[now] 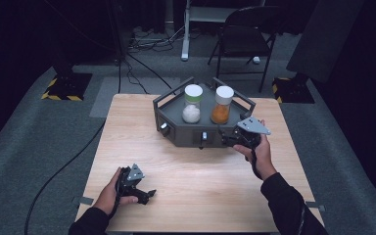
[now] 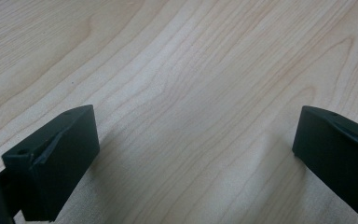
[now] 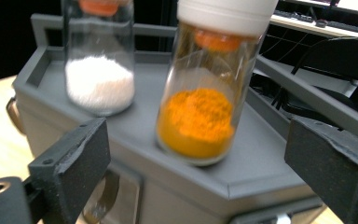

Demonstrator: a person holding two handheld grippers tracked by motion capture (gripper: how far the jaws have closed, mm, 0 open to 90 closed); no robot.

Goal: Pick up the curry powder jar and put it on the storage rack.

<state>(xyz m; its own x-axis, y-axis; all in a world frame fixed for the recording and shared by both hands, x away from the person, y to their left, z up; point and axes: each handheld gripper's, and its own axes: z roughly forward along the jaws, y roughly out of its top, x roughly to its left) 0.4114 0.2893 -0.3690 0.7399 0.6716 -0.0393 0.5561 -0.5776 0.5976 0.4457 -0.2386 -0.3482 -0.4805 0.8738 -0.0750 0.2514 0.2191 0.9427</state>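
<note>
A dark grey hexagonal stand (image 1: 176, 128) sits at the far middle of the wooden table (image 1: 196, 171). On its top stand two glass jars with white lids: one with white powder (image 1: 192, 104) on the left, one with orange powder (image 1: 222, 105) on the right. My right gripper (image 1: 227, 138) hovers at the stand's front right corner, open. In the right gripper view the orange jar (image 3: 200, 116) stands just beyond the spread jaws, untouched, with the white jar (image 3: 100, 79) to its left. My left gripper (image 1: 147, 195) rests low near the table's front left, open over bare wood (image 2: 168, 56).
The stand has raised rails along its sides and small knobs (image 1: 164, 128) on its front faces. Behind the table, on the grey carpet, are a folding chair (image 1: 247, 34), cables and a black-and-yellow striped base (image 1: 64, 88).
</note>
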